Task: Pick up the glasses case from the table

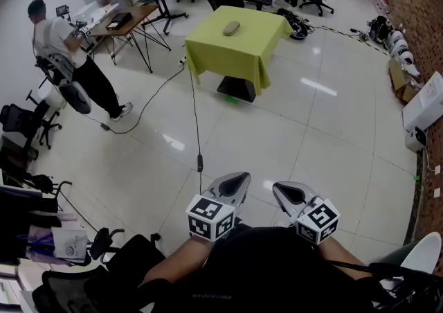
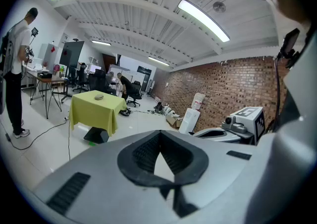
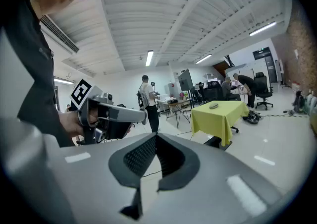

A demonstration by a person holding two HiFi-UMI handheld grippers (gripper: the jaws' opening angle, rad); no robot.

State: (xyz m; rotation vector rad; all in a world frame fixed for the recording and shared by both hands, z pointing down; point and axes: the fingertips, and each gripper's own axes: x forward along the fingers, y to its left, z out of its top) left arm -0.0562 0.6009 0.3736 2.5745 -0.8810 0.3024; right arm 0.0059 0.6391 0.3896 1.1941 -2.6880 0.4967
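The glasses case is a small grey-tan oval lying on a table draped in a yellow cloth, far across the room. The left gripper view shows the case small at the left, and the right gripper view shows the case on the same yellow table. Both grippers are held close to my body, several steps from the table. My left gripper is shut with nothing in it. My right gripper beside it is also shut and holds nothing.
A person stands by a wooden desk at the left. A black cable runs across the white tiled floor toward the table. Office chairs crowd the left edge; boxes line the brick wall at the right.
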